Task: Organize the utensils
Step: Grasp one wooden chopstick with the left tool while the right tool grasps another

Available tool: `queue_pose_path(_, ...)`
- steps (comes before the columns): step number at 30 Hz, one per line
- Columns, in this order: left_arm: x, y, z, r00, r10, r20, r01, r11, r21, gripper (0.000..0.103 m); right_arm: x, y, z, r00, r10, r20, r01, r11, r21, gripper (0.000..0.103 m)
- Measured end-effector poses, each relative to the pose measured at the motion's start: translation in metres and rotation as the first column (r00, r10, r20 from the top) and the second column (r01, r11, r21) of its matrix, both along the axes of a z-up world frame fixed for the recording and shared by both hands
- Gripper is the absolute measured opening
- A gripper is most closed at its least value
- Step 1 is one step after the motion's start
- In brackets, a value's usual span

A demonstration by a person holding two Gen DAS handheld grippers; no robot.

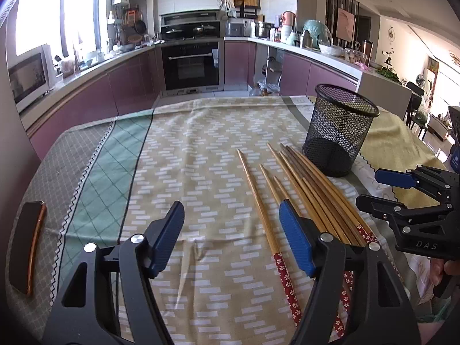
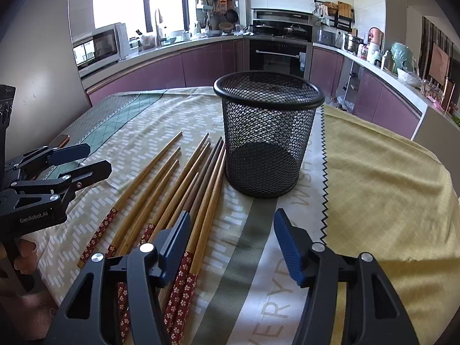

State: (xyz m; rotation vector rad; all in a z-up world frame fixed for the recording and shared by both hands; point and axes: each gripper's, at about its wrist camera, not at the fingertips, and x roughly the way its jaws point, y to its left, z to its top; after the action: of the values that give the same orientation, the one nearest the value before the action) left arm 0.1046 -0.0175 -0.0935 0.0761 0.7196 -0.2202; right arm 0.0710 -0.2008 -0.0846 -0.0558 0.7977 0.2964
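Several wooden chopsticks (image 1: pixel 310 189) with red flowered ends lie fanned on the patterned cloth, tips toward a black mesh cup (image 1: pixel 339 132) that stands upright and looks empty. My left gripper (image 1: pixel 231 210) hovers open over the cloth; one separate chopstick (image 1: pixel 257 210) lies below the gap and the pads do not touch it. In the right wrist view the chopsticks (image 2: pixel 172 189) run under the left finger of my right gripper (image 2: pixel 233 215), which is open and points at the mesh cup (image 2: pixel 267 138). Each gripper shows in the other's view: the right gripper (image 1: pixel 371 188) and the left gripper (image 2: pixel 97 158).
A dark phone (image 1: pixel 27 244) lies near the table's left edge. The cloth (image 2: pixel 388 187) turns yellow to the right of the cup. Beyond the far table edge are purple kitchen cabinets and an oven (image 1: pixel 191 63).
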Motion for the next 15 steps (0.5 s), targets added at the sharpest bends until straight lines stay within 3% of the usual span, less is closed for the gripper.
queue_pose_path(2, 0.007, 0.0, -0.007, 0.999, -0.009, -0.034, 0.009, 1.0, -0.004, 0.064, 0.004, 0.001, -0.005, 1.0, 0.001, -0.024, -0.001, 1.0, -0.008, 0.048)
queue_pose_path(15, 0.037, -0.026, -0.024, 0.988, -0.078, -0.132, 0.083, 0.996, 0.036, 0.046, 0.028, 0.008, -0.011, 0.992, 0.04, -0.122, -0.041, 0.999, -0.005, 0.035)
